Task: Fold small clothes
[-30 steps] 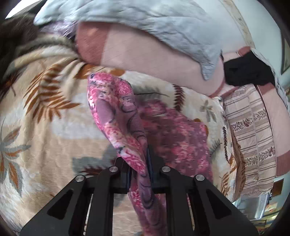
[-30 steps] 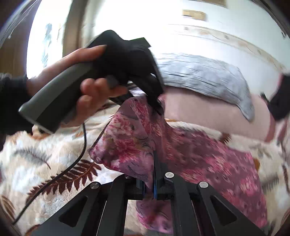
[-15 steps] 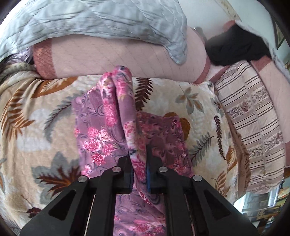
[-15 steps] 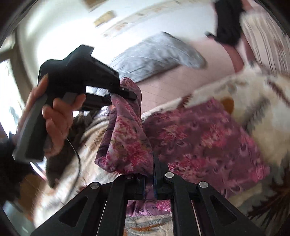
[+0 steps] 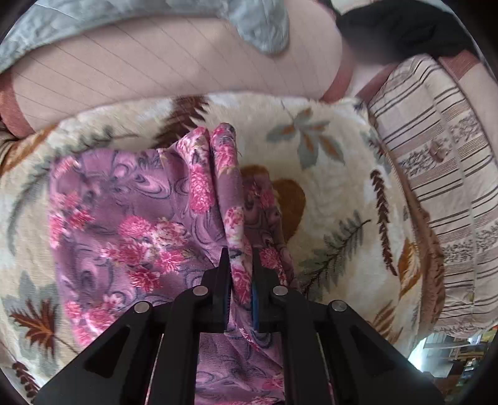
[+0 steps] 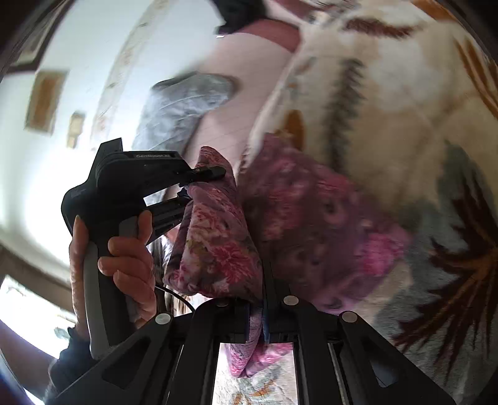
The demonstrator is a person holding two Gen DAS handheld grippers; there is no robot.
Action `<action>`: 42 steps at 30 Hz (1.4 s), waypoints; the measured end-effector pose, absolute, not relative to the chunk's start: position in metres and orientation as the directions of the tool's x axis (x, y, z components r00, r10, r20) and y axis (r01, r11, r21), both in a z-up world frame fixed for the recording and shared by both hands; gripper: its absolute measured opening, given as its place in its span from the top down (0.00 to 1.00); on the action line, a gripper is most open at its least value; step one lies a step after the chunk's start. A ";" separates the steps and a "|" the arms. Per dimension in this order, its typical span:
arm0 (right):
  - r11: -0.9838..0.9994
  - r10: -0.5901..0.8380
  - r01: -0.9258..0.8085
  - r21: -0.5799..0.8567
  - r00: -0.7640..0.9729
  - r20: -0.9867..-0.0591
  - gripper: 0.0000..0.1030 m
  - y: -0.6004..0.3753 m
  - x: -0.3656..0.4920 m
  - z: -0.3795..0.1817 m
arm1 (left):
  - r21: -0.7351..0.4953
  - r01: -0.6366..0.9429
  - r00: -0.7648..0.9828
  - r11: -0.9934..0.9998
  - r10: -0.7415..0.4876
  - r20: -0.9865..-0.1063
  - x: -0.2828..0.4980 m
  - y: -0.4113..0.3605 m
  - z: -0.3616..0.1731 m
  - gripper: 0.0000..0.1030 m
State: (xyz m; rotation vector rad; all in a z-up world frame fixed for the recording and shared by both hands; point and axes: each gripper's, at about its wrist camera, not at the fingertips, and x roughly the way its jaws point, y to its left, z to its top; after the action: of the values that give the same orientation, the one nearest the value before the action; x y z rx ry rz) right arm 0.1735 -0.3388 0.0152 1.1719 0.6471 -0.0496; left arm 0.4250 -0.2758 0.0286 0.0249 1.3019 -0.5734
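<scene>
Bedroom setup: big cream fleece blanket (image 5: 336, 187) with a leaf print covered the bed, pink quilt (image 5: 155, 71) and grey pillow (image 5: 261, 28) piled behind it. On the blanket lay the purple floral garment (image 5: 124, 224), soft and floppy, one half flat and the other lifted over it in a ridge running straight away from the claws. Both were pinched tight on that raised edge, left gripper (image 5: 241, 277) at one end, right gripper (image 6: 260, 311) at the other, with the flat half directly underneath

I see a bed under a leaf-print blanket (image 5: 326, 193), with the floral garment (image 5: 130, 218) lying on it.
</scene>
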 end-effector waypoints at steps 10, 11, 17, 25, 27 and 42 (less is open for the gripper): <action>0.315 0.293 0.514 0.798 0.747 -0.596 0.87 -0.355 0.176 -0.023 | -0.384 0.337 0.174 0.860 -0.457 -0.872 0.424 -0.256 0.033 0.67; 0.318 0.287 0.522 0.791 0.742 -0.605 0.87 -0.356 0.176 -0.022 | -0.383 0.330 0.193 0.863 -0.459 -0.867 0.425 -0.246 0.038 0.67; 0.382 0.028 0.536 0.752 0.807 -0.590 0.75 -0.370 0.146 0.027 | -0.375 0.185 0.288 0.908 -0.415 -0.863 0.438 -0.149 0.041 0.60; 0.717 0.264 0.271 0.643 0.747 -0.610 0.45 -0.370 0.288 0.060 | -0.475 0.083 0.230 0.876 -0.481 -0.846 0.427 -0.082 0.004 0.60; 0.761 0.299 0.264 0.592 0.666 -0.683 0.45 -0.364 0.331 0.040 | -0.507 0.068 0.212 0.859 -0.509 -0.834 0.422 -0.081 -0.003 0.60; 0.756 0.266 0.333 0.563 0.630 -0.730 0.96 -0.396 0.352 -0.003 | -0.482 0.161 0.191 0.861 -0.506 -0.841 0.419 -0.130 -0.023 0.55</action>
State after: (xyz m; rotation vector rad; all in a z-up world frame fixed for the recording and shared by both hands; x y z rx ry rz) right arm 0.3518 -0.3961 -0.0028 0.7384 0.9110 -0.0429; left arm 0.4185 -0.1305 -0.0232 -0.3152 1.2998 -0.4795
